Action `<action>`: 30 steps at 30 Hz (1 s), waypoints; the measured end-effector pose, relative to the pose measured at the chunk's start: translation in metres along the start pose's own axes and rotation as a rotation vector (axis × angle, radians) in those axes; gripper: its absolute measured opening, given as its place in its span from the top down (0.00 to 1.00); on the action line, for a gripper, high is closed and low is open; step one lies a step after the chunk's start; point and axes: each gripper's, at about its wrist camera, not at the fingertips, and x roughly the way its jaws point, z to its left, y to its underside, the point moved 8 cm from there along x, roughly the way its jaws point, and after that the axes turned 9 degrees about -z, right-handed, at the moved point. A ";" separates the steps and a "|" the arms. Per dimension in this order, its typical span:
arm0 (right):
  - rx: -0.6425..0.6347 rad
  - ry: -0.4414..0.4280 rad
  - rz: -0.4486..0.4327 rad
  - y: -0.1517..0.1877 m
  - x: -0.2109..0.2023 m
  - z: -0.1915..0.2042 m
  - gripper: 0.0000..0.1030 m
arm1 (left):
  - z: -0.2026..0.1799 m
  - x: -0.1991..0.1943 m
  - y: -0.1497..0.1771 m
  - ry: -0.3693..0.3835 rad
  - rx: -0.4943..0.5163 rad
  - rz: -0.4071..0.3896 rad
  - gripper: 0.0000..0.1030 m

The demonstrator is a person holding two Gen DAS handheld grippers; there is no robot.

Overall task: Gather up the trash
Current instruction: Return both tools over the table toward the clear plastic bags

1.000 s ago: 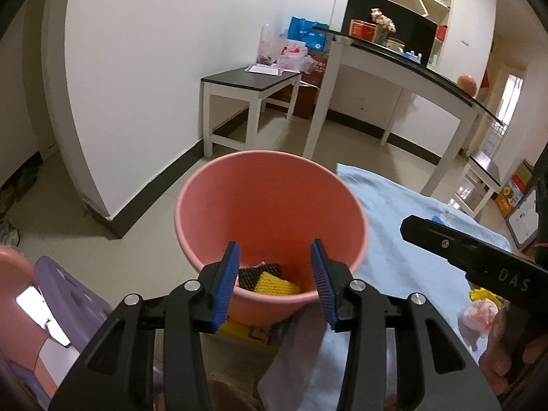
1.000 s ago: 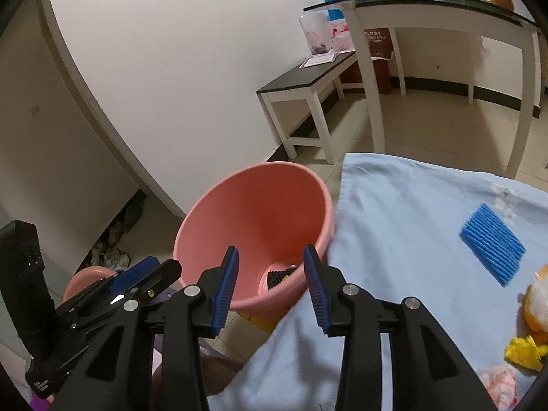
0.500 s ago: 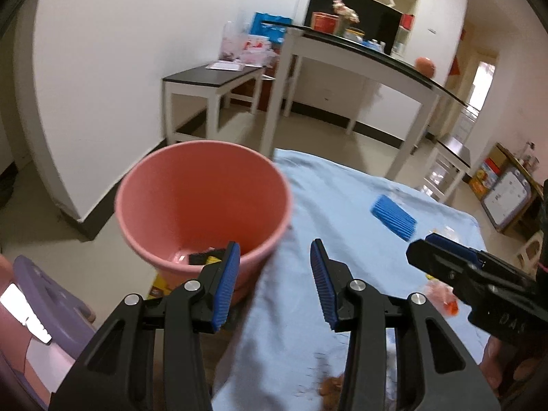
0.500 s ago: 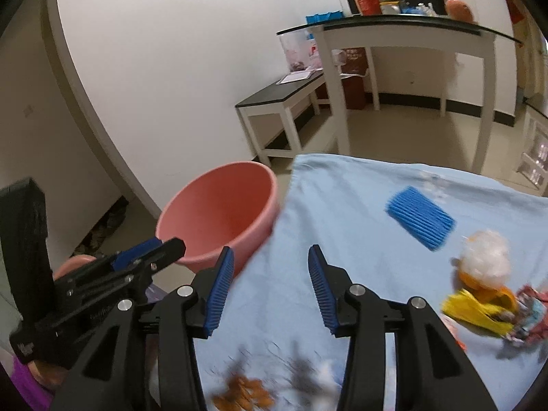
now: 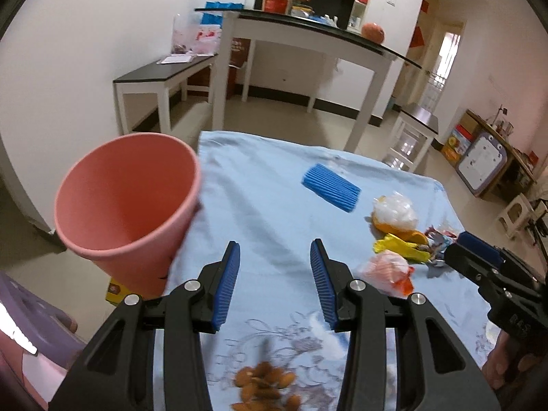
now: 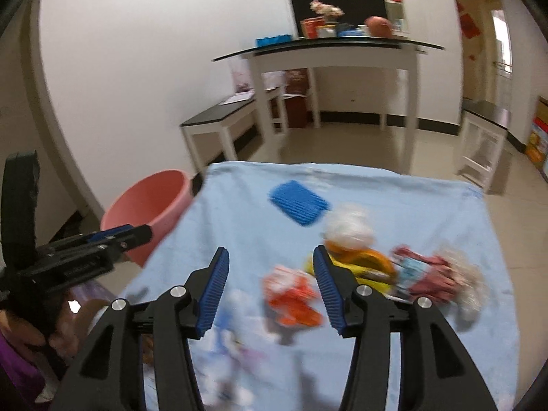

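Both tools are empty and are going for more trash. The left hand-held gripper point(image 5: 275, 284) is open with nothing in it. The right hand-held gripper point(image 6: 270, 289) is opening wider, with nothing between its jaws. The trash sits in a pile on the right side of the counter point(image 5: 260, 205), and the pink bin point(image 5: 126, 205) stands by its left edge. The orange wrapper point(image 6: 294, 294) looks closest, so the right one should probably drop over it and squeeze.
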 end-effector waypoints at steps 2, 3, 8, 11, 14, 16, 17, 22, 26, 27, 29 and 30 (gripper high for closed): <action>0.025 0.027 0.005 0.006 -0.002 -0.018 0.50 | -0.009 0.003 0.003 0.013 0.006 0.011 0.58; 0.040 0.041 0.008 0.008 -0.005 -0.028 0.50 | -0.014 0.005 0.003 0.021 0.011 0.016 0.58; 0.113 0.114 0.017 0.023 -0.018 -0.077 0.50 | -0.038 0.014 0.006 0.056 0.050 0.031 0.58; 0.140 0.150 0.011 0.026 -0.023 -0.097 0.50 | -0.055 0.020 0.007 0.091 0.070 0.046 0.58; 0.164 0.182 0.002 0.028 -0.028 -0.116 0.49 | -0.071 0.025 0.007 0.120 0.092 0.050 0.58; 0.176 0.201 -0.003 0.029 -0.030 -0.126 0.47 | -0.084 0.028 0.006 0.142 0.104 0.055 0.58; 0.181 0.209 -0.004 0.029 -0.031 -0.130 0.47 | -0.092 0.031 0.006 0.155 0.113 0.058 0.58; 0.218 0.248 -0.002 0.036 -0.031 -0.155 0.46 | -0.121 0.045 0.004 0.196 0.148 0.077 0.58; 0.230 0.267 0.005 0.039 -0.026 -0.165 0.46 | -0.141 0.058 0.000 0.220 0.165 0.090 0.58; 0.234 0.270 0.008 0.040 -0.024 -0.168 0.46 | -0.144 0.061 0.000 0.225 0.167 0.093 0.58; 0.240 0.279 0.019 0.042 -0.020 -0.174 0.46 | -0.153 0.069 0.000 0.237 0.170 0.105 0.58; 0.244 0.283 0.023 0.043 -0.019 -0.177 0.46 | -0.158 0.073 -0.001 0.242 0.171 0.112 0.58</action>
